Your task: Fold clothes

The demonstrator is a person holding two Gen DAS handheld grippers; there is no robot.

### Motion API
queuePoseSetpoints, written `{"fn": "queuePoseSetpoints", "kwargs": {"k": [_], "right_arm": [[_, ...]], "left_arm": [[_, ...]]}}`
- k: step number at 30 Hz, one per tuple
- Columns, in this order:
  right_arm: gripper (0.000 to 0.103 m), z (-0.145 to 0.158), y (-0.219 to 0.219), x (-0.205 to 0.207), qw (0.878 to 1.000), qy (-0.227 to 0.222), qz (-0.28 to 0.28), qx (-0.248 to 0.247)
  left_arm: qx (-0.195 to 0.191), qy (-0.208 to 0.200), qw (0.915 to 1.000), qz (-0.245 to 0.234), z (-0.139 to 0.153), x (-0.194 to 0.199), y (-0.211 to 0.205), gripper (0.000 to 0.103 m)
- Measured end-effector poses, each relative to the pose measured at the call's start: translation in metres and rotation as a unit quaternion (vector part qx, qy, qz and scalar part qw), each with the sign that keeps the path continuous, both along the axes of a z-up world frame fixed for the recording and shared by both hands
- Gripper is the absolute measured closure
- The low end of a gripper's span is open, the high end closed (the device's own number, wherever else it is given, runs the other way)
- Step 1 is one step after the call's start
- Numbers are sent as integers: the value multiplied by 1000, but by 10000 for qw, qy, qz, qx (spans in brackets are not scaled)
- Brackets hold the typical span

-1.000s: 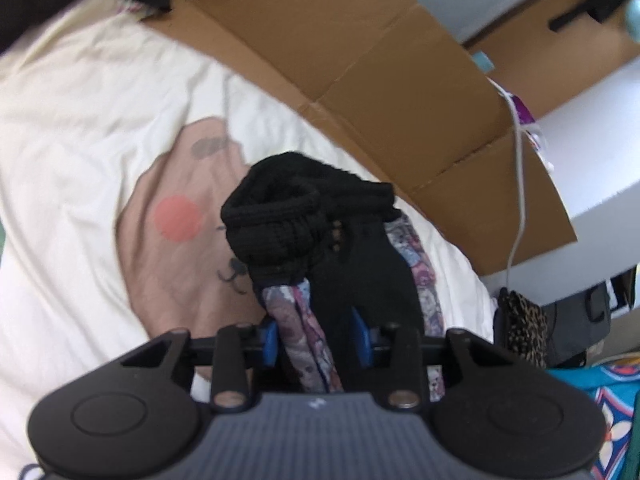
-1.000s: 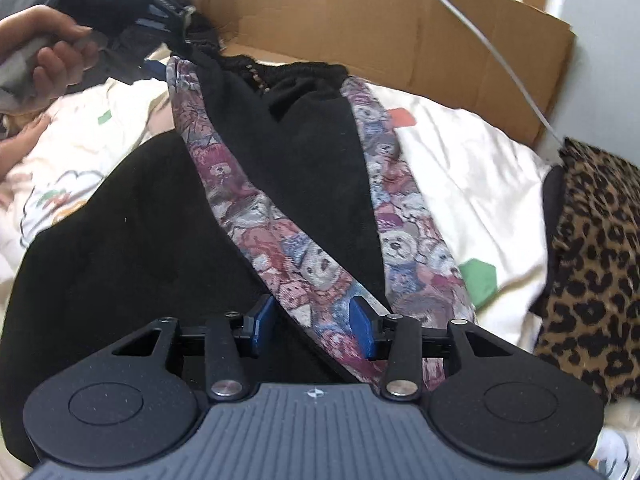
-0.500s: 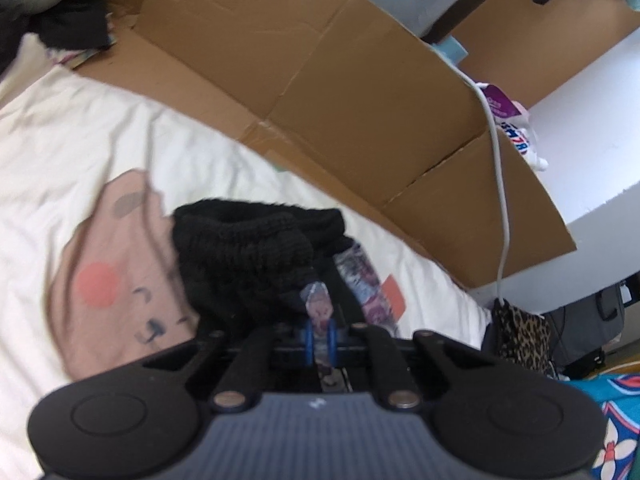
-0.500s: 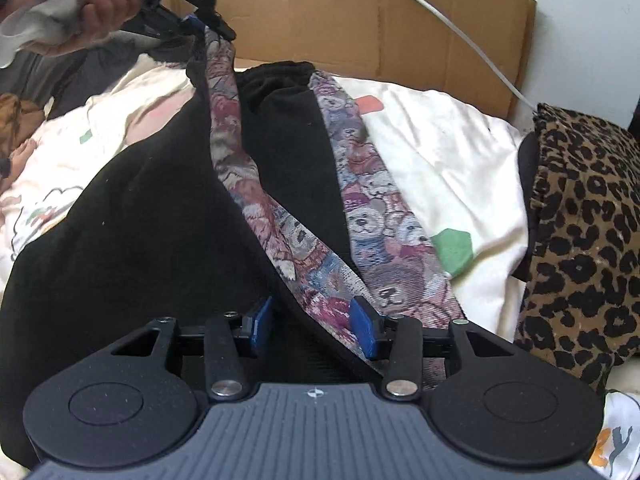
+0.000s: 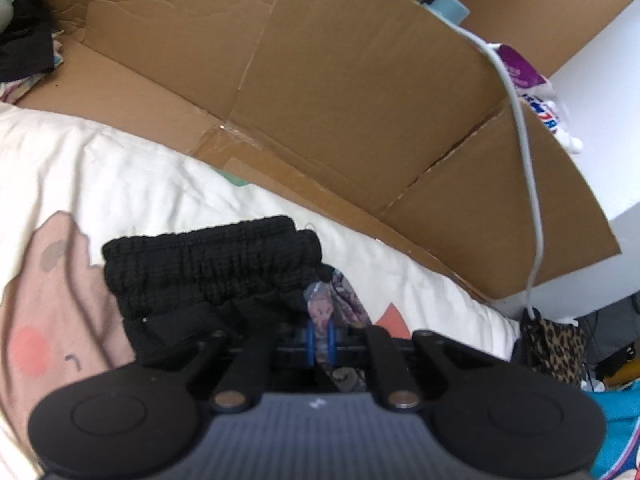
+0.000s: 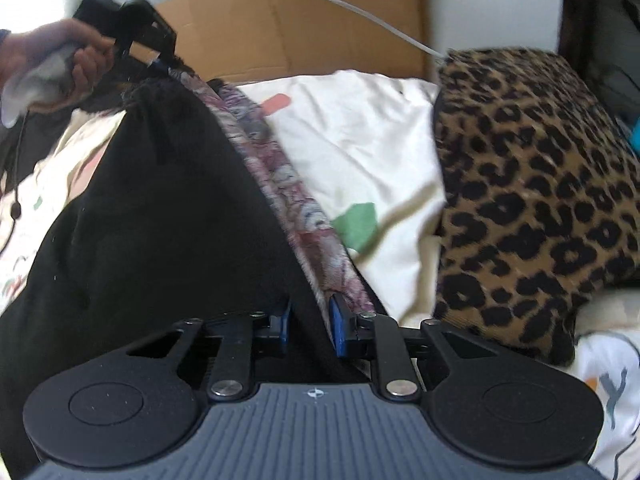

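The garment (image 6: 152, 216) is black, with a side stripe (image 6: 288, 200) of muted purple, maroon and grey print; its ribbed waistband (image 5: 208, 264) is black too. The bed sheet (image 6: 360, 140) is cream with a green patch and a coral one. At the right of the frame lies a tan fabric with black leopard spots (image 6: 528, 184). The cardboard (image 5: 340, 92) is plain brown. The gripper fingers (image 6: 339, 326) are blue on black bodies.

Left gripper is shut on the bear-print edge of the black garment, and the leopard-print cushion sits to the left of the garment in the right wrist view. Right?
Not quite: the leopard-print cushion sits right of the black garment, as the right wrist view shows. The left gripper grip is correct.
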State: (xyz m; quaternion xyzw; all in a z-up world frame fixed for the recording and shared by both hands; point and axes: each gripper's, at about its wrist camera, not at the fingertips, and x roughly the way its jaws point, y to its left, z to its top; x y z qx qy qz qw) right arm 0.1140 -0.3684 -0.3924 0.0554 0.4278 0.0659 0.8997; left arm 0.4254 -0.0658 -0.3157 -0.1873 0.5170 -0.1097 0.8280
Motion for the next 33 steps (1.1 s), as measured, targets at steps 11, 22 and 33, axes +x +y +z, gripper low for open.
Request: {"fn": "queuePoseSetpoints", "kwargs": {"k": [11, 22, 33], "right_arm": [[78, 0, -21, -8, 9991, 171, -230, 302], [75, 13, -25, -11, 9988, -2, -416, 243], [75, 28, -24, -18, 9982, -388, -229, 388]], "left_arm": [[163, 132, 9996, -193, -32, 29, -31, 94], [-63, 99, 9993, -353, -26, 17, -31, 66], [99, 184, 9995, -256, -50, 39, -53, 94]]}}
